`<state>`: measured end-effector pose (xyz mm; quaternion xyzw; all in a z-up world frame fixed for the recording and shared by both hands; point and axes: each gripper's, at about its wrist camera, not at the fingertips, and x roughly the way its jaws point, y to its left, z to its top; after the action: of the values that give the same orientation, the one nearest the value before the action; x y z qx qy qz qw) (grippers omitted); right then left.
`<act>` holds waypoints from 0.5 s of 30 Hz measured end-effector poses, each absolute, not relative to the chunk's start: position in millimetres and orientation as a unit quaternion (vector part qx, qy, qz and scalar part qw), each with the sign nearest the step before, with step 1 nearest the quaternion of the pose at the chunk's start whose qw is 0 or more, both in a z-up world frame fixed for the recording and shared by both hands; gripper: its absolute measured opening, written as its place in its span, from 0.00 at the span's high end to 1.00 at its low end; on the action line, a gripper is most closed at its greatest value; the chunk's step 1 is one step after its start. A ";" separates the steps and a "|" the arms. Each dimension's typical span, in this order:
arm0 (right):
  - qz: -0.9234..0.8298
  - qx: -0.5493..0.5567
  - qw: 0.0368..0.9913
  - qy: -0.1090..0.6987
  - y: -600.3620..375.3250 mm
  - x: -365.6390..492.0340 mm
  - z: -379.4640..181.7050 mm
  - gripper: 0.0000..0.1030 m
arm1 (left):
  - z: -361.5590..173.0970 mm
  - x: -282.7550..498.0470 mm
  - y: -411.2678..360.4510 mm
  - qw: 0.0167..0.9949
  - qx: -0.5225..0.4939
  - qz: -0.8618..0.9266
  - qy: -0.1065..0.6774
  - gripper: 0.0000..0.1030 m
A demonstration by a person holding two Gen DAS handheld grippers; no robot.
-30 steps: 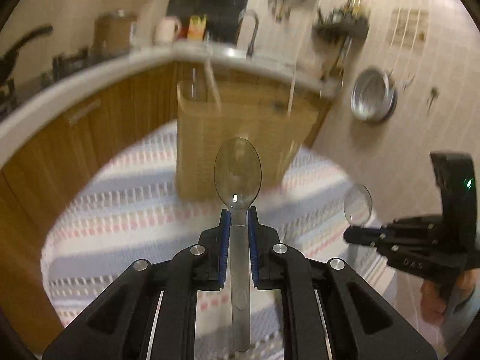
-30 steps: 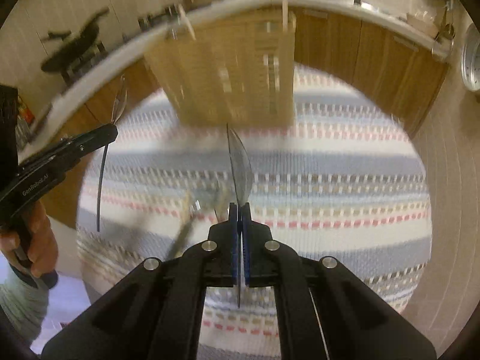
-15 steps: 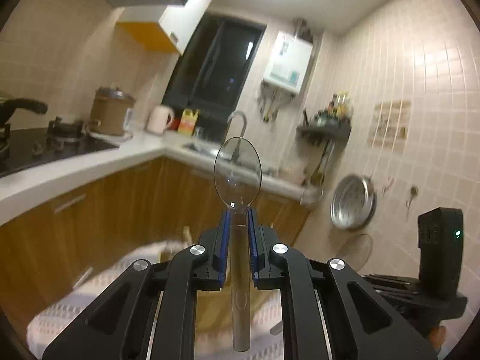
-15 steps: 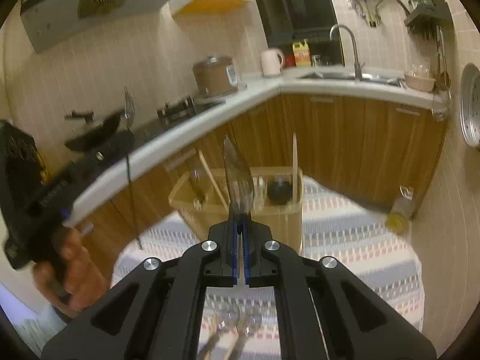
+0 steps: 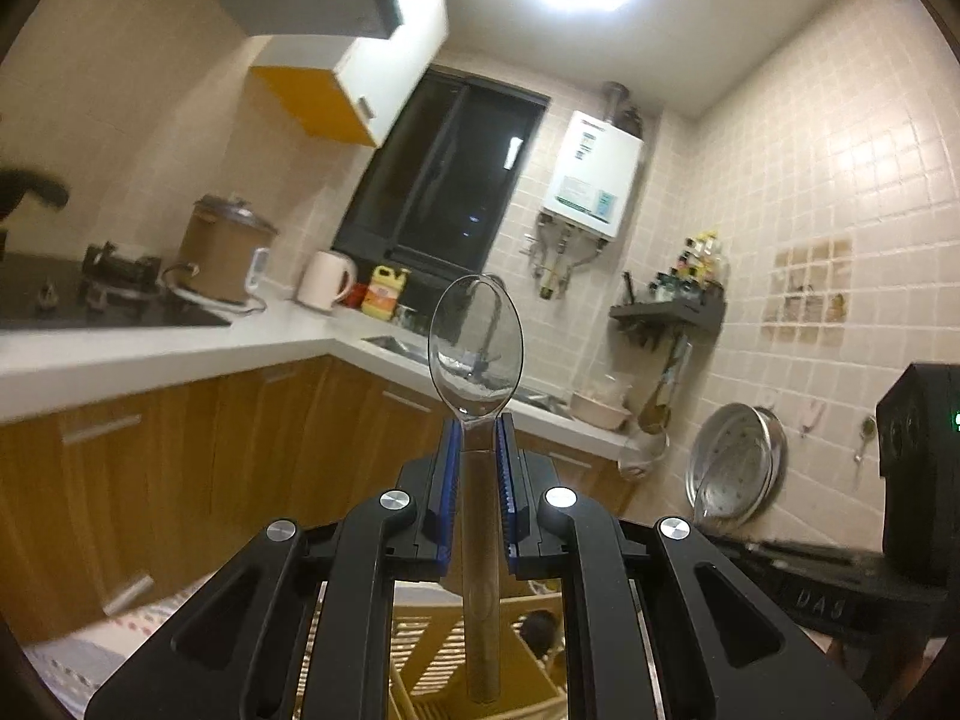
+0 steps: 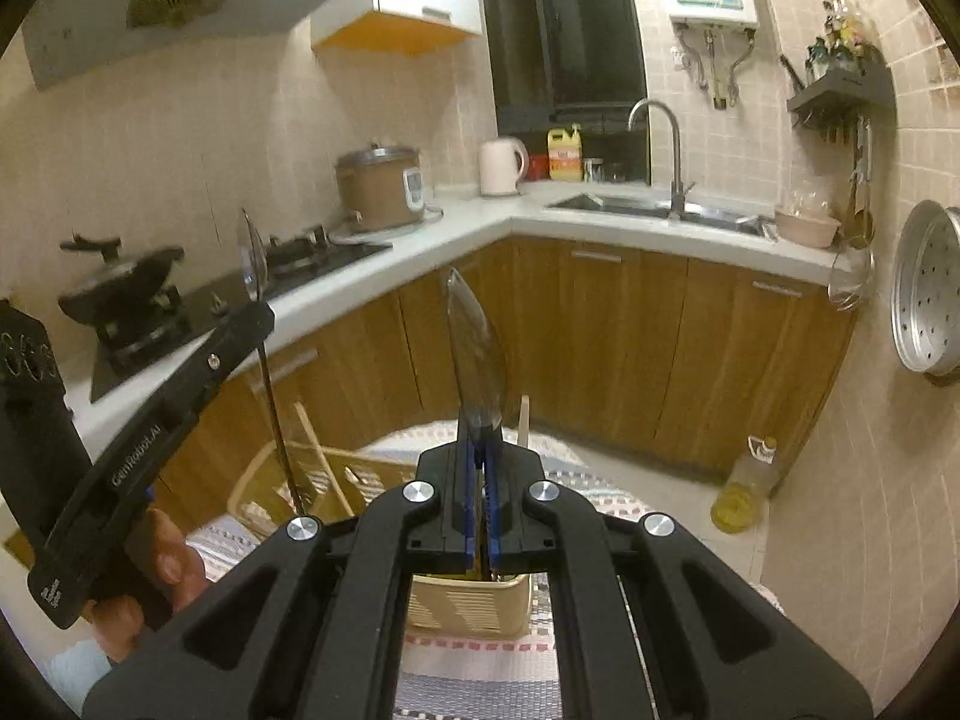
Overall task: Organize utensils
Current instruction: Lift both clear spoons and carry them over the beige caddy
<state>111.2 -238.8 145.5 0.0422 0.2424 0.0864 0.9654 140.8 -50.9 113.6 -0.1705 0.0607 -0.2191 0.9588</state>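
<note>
My left gripper [image 5: 477, 438] is shut on a clear plastic spoon [image 5: 476, 354], bowl up, handle hanging down over the tan slatted utensil basket [image 5: 516, 666]. My right gripper [image 6: 478, 450] is shut on a second clear spoon [image 6: 474, 354], seen edge-on, bowl up, held above the same basket [image 6: 468, 600]. In the right wrist view the left gripper [image 6: 255, 315] shows at left with its spoon handle reaching down into the basket's left part [image 6: 312, 480]. Some utensils stand in the basket.
The basket stands on a striped cloth [image 6: 480, 678] over a round table. Behind are wooden cabinets [image 6: 660, 348], a white counter with sink [image 6: 636, 204], stove with wok [image 6: 120, 294], rice cooker [image 6: 378, 186] and kettle [image 6: 501, 165]. An oil bottle [image 6: 744, 486] stands on the floor.
Both grippers have tilted up from facing the table to upright, spoon bowls now pointing up and handles down over the basket. Both stay shut on their spoons.
</note>
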 end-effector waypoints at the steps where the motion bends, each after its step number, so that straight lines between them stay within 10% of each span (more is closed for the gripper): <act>1: 0.087 0.044 0.964 0.248 -238.5 114.3 139.7 0.98 | 109.4 144.1 -50.8 0.959 -0.171 -0.216 0.066 0.90; 15: 0.093 0.050 0.939 0.328 -237.7 142.2 90.1 0.98 | 76.0 156.7 -59.0 0.963 -0.132 -0.199 0.122 0.90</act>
<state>142.2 -237.7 90.1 0.0503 0.3285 0.0932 0.9386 156.7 -59.0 76.0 -0.1322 0.1220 -0.1993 0.9633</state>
